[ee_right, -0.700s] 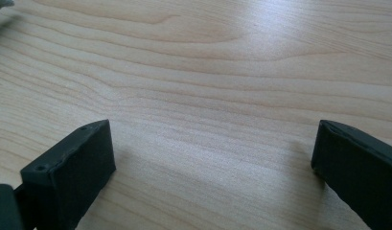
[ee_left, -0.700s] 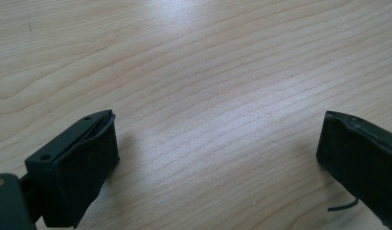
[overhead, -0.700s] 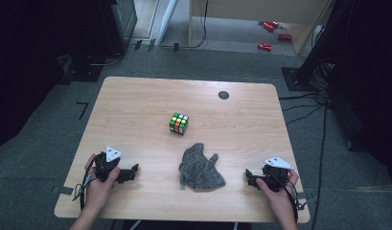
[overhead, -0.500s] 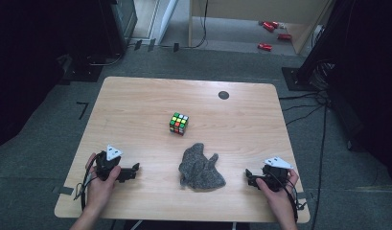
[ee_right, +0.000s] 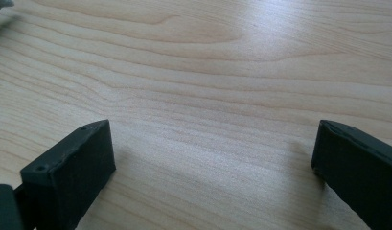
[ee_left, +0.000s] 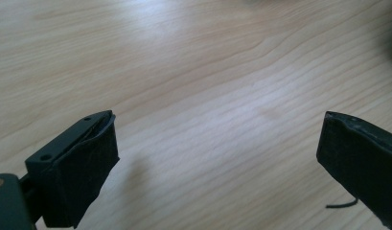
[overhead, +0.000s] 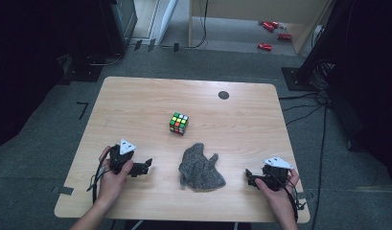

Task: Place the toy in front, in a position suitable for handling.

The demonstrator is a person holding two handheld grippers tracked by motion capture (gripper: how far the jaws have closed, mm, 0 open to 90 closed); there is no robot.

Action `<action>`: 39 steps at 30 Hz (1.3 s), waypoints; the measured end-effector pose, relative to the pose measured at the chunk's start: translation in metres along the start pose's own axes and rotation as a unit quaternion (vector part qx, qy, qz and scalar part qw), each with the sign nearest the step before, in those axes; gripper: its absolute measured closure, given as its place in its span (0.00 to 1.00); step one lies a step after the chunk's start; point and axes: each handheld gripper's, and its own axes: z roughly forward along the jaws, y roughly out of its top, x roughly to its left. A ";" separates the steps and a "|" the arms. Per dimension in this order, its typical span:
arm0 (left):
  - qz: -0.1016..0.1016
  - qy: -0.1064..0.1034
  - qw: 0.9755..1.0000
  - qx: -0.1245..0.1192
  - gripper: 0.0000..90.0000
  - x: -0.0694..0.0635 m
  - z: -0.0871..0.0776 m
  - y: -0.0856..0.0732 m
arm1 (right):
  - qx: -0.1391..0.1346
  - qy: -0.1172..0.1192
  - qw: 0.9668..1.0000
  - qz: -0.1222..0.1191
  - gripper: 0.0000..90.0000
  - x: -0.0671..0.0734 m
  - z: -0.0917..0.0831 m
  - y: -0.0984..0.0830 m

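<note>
Item 1. Left gripper (overhead: 144, 166): held in the person's left hand (overhead: 112, 175) near the table's near left corner, low over the wood, jaws pointing toward the table's middle. In the left gripper view its jaws stand wide apart with bare wood grain between them; nothing held.

Item 2. Table (overhead: 136, 100): light wood, rounded corners, a small dark round spot (overhead: 224, 95) near the far edge.

Item 3. Puzzle cube (overhead: 178, 123): multicoloured, resting flat at the table's middle, well apart from both grippers.

Item 4. Grey cloth (overhead: 201, 166): crumpled in a heap, just nearer than the cube, between the two grippers, touching neither.

Item 5. Right gripper (overhead: 251, 177): held in the right hand (overhead: 280, 194) near the near right corner, jaws pointing toward the cloth. In the right gripper view its jaws stand wide apart over bare wood; nothing held.
</note>
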 end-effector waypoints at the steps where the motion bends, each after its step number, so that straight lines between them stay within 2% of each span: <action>1: 0.002 -0.001 1.000 -0.001 0.01 -0.002 0.002 0.003 | 0.000 0.000 1.000 0.000 0.01 0.000 0.000 0.000; 4: 0.009 -0.004 1.000 -0.003 0.01 -0.007 0.008 0.010 | 0.000 0.001 1.000 -0.002 0.01 0.000 0.000 0.000; 7: 0.001 -0.008 1.000 -0.012 0.01 -0.014 0.020 0.024 | 0.000 0.002 1.000 -0.003 0.01 0.000 0.000 0.000; 10: -0.002 -0.013 1.000 -0.014 0.02 -0.016 0.025 0.029 | 0.000 0.002 1.000 -0.003 0.01 0.000 0.000 0.000; 11: -0.003 -0.016 1.000 -0.016 0.02 -0.021 0.032 0.035 | 0.000 0.003 1.000 -0.003 0.01 0.000 0.000 0.000; 17: -0.003 -0.017 1.000 -0.018 0.02 -0.030 0.045 0.048 | 0.000 0.003 1.000 -0.003 0.01 -0.001 0.000 0.000; 26: -0.017 -0.029 0.999 -0.024 0.02 -0.036 0.064 0.059 | 0.000 0.003 1.000 -0.003 0.01 0.000 0.000 0.000; 27: -0.018 -0.039 0.999 -0.027 0.02 -0.037 0.069 0.061 | 0.000 0.003 1.000 -0.003 0.01 0.000 0.000 0.000; 29: -0.020 -0.046 0.998 -0.031 0.02 -0.039 0.073 0.065 | 0.000 0.003 1.000 -0.003 0.01 -0.001 0.000 0.000; 34: -0.027 -0.045 0.998 -0.029 0.02 -0.040 0.081 0.070 | 0.000 0.003 1.000 -0.003 0.01 0.000 0.000 0.000; 39: -0.025 -0.053 0.998 -0.035 0.02 -0.045 0.090 0.076 | 0.000 0.003 1.000 -0.004 0.01 0.000 0.000 0.000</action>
